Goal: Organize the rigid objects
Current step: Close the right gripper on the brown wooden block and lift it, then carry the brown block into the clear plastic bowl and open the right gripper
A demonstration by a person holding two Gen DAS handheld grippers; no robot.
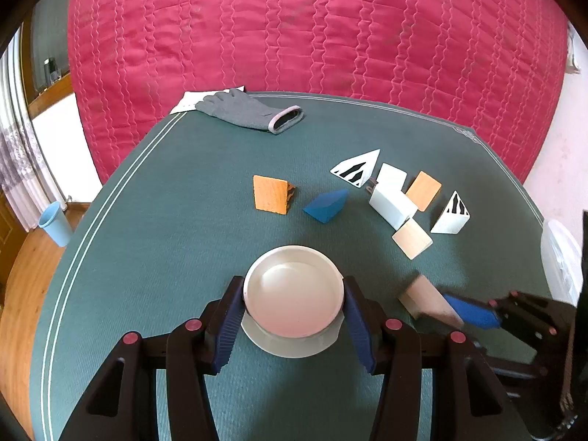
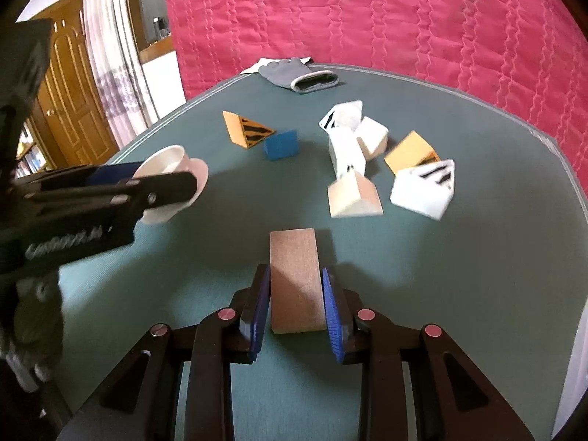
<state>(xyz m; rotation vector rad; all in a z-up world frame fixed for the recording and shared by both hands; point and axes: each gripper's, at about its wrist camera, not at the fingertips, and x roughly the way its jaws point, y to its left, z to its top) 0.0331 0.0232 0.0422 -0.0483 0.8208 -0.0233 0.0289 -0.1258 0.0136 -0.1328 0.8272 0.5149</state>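
Note:
My left gripper [image 1: 294, 286] is shut on a white bowl [image 1: 294, 305], one blue pad on each side of its rim; a second white rim shows just beneath it. In the right wrist view my right gripper [image 2: 294, 272] is shut on a long brown wooden block [image 2: 294, 253], whose sides touch both pads. The left wrist view shows that block [image 1: 422, 294] low over the green table [image 1: 147, 257]. Loose blocks lie beyond: an orange wedge [image 1: 270, 194], a blue wedge [image 1: 327, 205], and a cluster of white, striped and pale wood pieces [image 1: 391, 202].
A grey glove [image 1: 250, 110] lies on a white sheet at the table's far edge. Behind the table rises a red quilted bed [image 1: 312, 29]. A light blue cup [image 1: 55, 224] stands beside the table's left edge. A white object [image 1: 558, 257] sits at the right edge.

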